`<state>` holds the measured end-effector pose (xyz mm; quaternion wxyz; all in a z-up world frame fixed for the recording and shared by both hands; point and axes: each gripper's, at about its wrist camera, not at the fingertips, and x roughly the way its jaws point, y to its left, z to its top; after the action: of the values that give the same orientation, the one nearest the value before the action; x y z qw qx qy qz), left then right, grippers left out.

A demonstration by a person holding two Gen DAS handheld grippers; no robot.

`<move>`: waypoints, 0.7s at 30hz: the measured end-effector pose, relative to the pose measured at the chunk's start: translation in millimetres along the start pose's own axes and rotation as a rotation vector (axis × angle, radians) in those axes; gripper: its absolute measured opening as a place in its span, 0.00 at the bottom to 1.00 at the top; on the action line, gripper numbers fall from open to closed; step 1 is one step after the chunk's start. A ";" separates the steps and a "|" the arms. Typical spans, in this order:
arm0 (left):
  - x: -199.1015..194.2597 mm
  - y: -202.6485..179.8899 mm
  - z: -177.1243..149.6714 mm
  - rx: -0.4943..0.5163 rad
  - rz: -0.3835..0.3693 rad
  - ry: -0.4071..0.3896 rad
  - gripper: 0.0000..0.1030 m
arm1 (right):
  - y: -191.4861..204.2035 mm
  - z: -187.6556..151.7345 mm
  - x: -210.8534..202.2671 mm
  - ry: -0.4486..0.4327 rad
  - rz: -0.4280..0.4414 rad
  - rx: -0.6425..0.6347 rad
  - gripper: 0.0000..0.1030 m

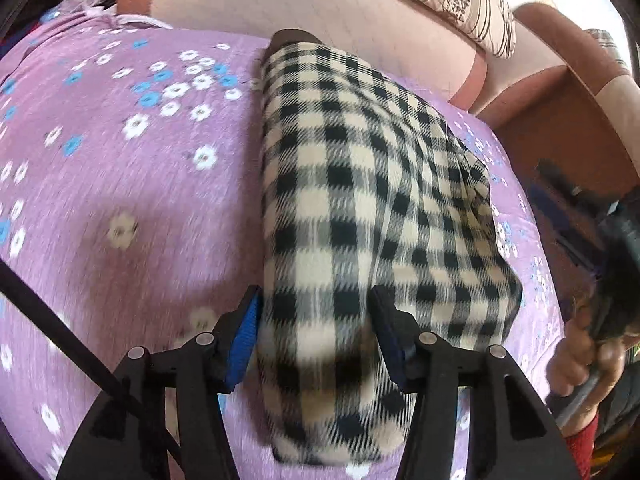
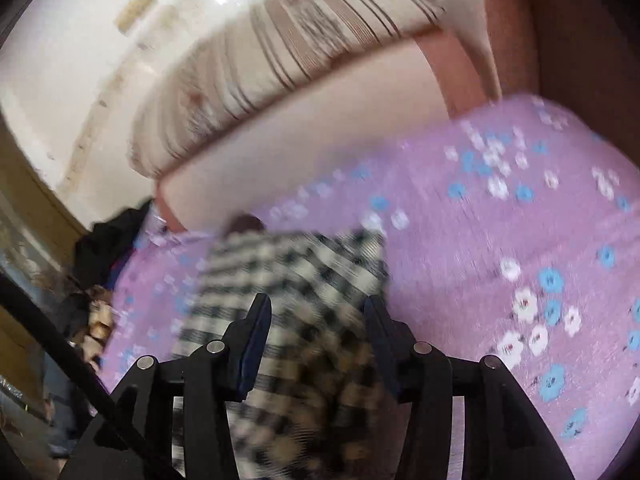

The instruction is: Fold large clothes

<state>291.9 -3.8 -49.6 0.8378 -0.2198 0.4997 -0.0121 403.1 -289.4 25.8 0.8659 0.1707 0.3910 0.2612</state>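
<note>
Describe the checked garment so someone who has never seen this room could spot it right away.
Find the bed with the purple flowered sheet in front of the pale padded headboard. On it lies the folded checked garment, one end between the left gripper fingers. It alone has bold black-and-cream checks; the sheet has small white and blue flowers.
</note>
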 end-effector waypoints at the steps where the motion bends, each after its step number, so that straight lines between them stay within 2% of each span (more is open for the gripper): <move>1: -4.1 3.9 -9.6 -0.011 -0.006 -0.002 0.51 | 4.3 -0.8 -3.7 0.000 0.035 -0.004 0.53; 2: -7.2 9.2 -16.4 -0.029 -0.016 -0.002 0.51 | 7.7 -3.0 -6.1 0.011 0.075 -0.006 0.53; 4: -10.3 17.9 -32.2 -0.065 -0.037 -0.001 0.51 | 14.7 -10.3 1.9 0.086 0.196 0.004 0.51; 7: -10.8 19.4 -39.6 -0.083 -0.040 -0.013 0.53 | 21.6 -24.5 25.0 0.205 0.244 0.002 0.51; 10: -19.6 17.1 -48.0 -0.071 -0.022 -0.030 0.54 | 10.3 -37.0 49.6 0.310 0.146 0.013 0.48; 12: -28.6 15.0 -53.0 -0.055 0.001 -0.049 0.54 | -6.2 -41.4 56.4 0.333 0.149 0.082 0.43; 15: -44.1 7.3 -55.5 -0.009 0.055 -0.088 0.54 | -12.8 -36.9 48.6 0.317 0.155 0.128 0.44; 19: -75.4 -3.5 -63.4 0.044 0.132 -0.165 0.55 | -12.1 -35.9 29.3 0.273 0.034 0.050 0.47; 20: -87.0 -6.8 -65.3 0.053 0.151 -0.200 0.56 | -10.2 -39.9 25.1 0.270 0.011 0.035 0.47; 21: -100.1 -9.4 -68.8 0.058 0.178 -0.242 0.61 | -7.4 -45.4 22.0 0.271 -0.008 0.022 0.48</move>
<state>185.7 -12.8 9.5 0.8956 -0.1503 0.4120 0.0742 383.0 -278.3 -19.8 0.8043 0.1415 0.5079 0.2740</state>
